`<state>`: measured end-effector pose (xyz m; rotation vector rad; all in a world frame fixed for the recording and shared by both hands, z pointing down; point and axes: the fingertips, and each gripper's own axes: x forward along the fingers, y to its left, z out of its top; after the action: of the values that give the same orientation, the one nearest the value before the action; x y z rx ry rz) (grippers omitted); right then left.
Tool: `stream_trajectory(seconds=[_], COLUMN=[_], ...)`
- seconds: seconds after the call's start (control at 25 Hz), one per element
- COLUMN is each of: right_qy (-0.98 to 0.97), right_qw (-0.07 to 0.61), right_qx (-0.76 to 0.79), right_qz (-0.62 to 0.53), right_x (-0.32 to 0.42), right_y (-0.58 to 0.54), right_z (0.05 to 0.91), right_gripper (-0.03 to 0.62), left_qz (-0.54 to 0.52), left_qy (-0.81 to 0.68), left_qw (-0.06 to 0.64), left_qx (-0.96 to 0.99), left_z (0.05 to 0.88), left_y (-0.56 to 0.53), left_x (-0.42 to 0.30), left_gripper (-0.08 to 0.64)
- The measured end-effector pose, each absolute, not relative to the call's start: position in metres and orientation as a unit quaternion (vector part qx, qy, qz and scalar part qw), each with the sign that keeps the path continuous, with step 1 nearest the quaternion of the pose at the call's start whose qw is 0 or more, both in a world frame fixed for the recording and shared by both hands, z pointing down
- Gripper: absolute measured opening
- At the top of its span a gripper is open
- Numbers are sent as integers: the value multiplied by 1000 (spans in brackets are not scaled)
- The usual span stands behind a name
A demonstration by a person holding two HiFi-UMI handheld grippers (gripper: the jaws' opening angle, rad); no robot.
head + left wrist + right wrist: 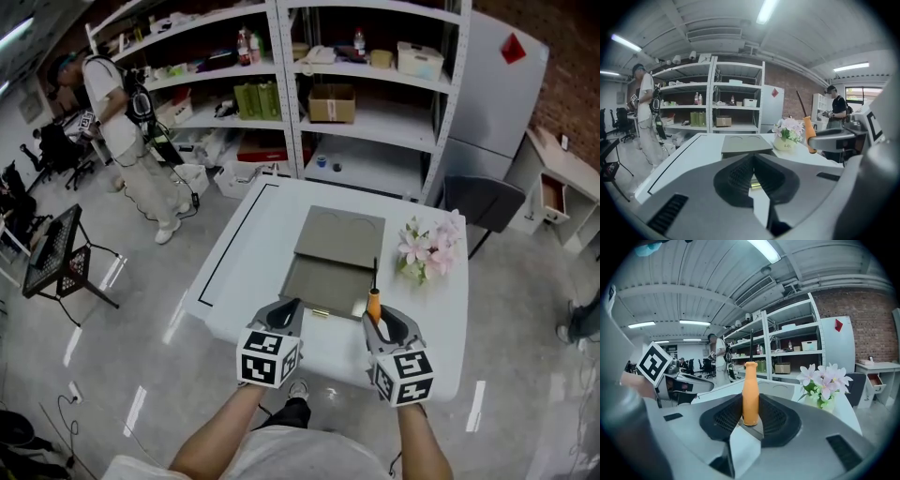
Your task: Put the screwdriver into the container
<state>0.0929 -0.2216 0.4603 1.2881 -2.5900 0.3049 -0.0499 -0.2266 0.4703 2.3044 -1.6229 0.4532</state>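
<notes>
My right gripper [379, 322] [750, 404] is shut on the orange handle of the screwdriver [373, 304] [750, 392], which stands upright with its dark shaft pointing up. It hovers over the near right part of the white table [244, 253]. The grey container [323, 281] [745, 144] lies in the middle of the table, its lid [341, 234] folded back flat; the inside looks empty. My left gripper [288, 310] [752, 164] is shut with nothing in it, at the container's near left corner. The left gripper view also shows the screwdriver [809, 134] at its right.
A pot of pink flowers [427, 248] [824, 385] stands right of the container. Metal shelves [281, 84] and a grey chair [483, 202] are behind the table. A person [127, 141] stands at far left beside a black stand [61, 253].
</notes>
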Motion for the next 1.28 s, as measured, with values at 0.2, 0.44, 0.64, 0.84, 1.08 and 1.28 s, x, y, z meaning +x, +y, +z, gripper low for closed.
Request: stream_trajectory(seconds=[0.2,0.44,0.64,0.84,1.08,1.28], right_qy=[-877,-867,-863,-859,-858,-848], right_qw=[145,184,228,274,330,393], right_qx=[447,454,446,431,393,354], right_qz=[98,91,66,43,-1,-29], right_x=[81,69,63,57,44,37], right_y=[-254,-283,-302,-312,-321,-322], right_z=[470,481,490,500,518,542], right_gripper=[112,112,112,112,112,112], left_qz=[159,159,155,154,158,157], left_qy=[-548,-527,-519,-507,-495,-488], left_qw=[152,162,173,179,182,185], left_qx=[807,819,823,829,835,838], left_z=[478,486,494,501,509,513], left_y=[-263,-296,-318,-333,-345,-353], left_x=[-64,-80,-95,-104,-113,-119], left_gripper=[5,5,5,5,5,5])
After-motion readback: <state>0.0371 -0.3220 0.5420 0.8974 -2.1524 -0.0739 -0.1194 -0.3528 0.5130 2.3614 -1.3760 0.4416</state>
